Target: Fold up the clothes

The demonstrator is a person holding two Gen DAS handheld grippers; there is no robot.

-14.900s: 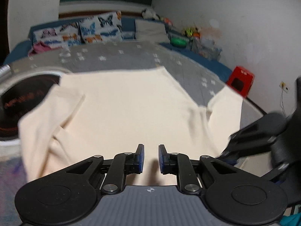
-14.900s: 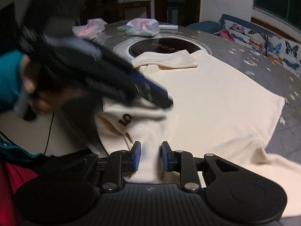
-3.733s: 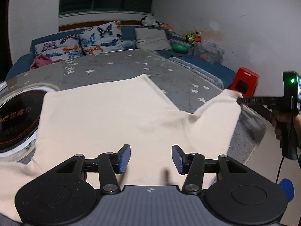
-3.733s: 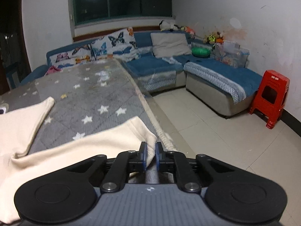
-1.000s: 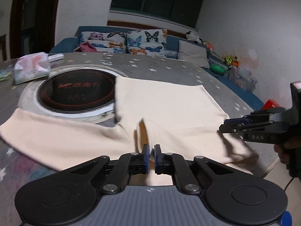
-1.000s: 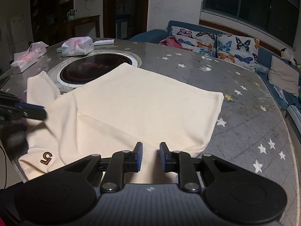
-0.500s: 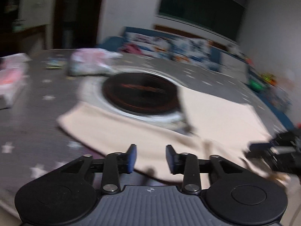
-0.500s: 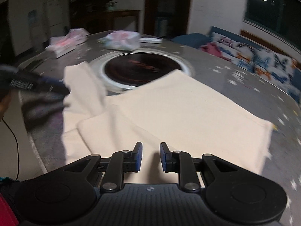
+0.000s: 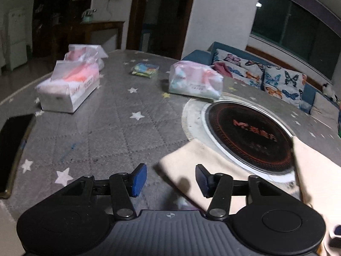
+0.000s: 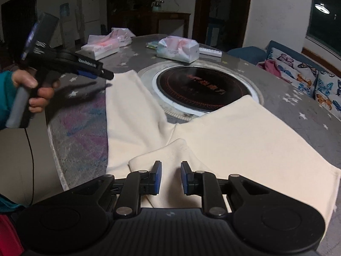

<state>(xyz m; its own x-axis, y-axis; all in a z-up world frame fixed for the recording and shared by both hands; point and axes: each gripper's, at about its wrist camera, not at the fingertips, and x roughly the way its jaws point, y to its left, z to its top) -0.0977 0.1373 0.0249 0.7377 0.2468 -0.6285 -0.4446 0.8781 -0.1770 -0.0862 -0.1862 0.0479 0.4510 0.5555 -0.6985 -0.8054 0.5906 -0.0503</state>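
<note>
A cream long-sleeved shirt [image 10: 245, 136] lies flat on the grey starred table cover. One sleeve [image 10: 127, 111] stretches out to the left; the other sleeve [image 10: 168, 151] is folded in over the body. My left gripper [image 9: 171, 180] is open, its jaws spread just over the cuff end of the stretched sleeve [image 9: 191, 162]. It also shows in the right wrist view [image 10: 102, 73], held by a hand above that cuff. My right gripper [image 10: 171, 178] is slightly open and empty over the folded sleeve.
A round black hotplate [image 10: 202, 87] is set in the table beside the shirt. Tissue packs [image 9: 70, 87] [image 9: 195, 83] and a small packet [image 9: 145, 68] lie farther back. A dark phone [image 9: 12, 145] lies at the left edge. A sofa with butterfly cushions [image 9: 266, 74] stands behind.
My left gripper let go of the shirt, opened, and swung left to the cuff of the stretched sleeve. My right gripper stays over the folded sleeve, its view turned left.
</note>
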